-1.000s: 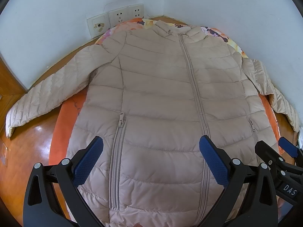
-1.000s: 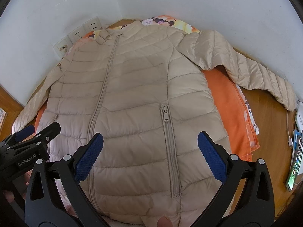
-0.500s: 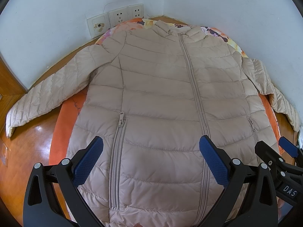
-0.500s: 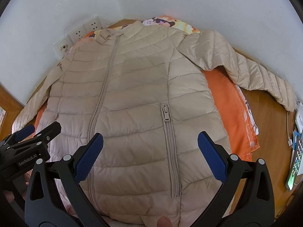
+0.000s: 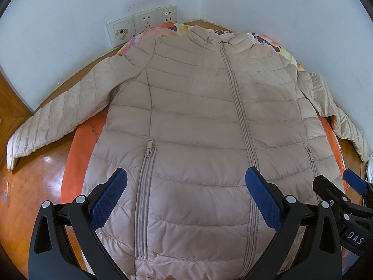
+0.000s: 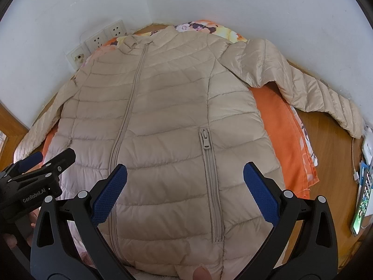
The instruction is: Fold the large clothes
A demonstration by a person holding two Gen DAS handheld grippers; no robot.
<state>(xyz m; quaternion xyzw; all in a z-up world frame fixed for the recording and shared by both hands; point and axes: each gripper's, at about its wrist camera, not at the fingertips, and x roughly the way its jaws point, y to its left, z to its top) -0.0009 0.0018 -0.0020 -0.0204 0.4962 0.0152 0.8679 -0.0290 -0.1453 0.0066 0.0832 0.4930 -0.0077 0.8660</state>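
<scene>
A beige quilted puffer jacket (image 5: pixel 198 121) (image 6: pixel 167 126) lies flat and zipped, front up, on an orange floral cloth (image 5: pixel 77 144) (image 6: pixel 282 126). Both sleeves are spread outward over the wooden table. My left gripper (image 5: pixel 186 186) hovers open above the jacket's lower left part, near the left pocket zipper (image 5: pixel 146 186). My right gripper (image 6: pixel 185 184) hovers open above the lower right part, near the right pocket zipper (image 6: pixel 209 179). Neither holds anything. Each gripper shows at the edge of the other's view.
The wooden table (image 5: pixel 30 186) sits in a corner between white walls. Wall sockets (image 5: pixel 144 23) are behind the collar. A phone (image 6: pixel 363 200) with a cable and a white charger lie at the table's right edge. A fingertip (image 6: pixel 201 271) shows at the hem.
</scene>
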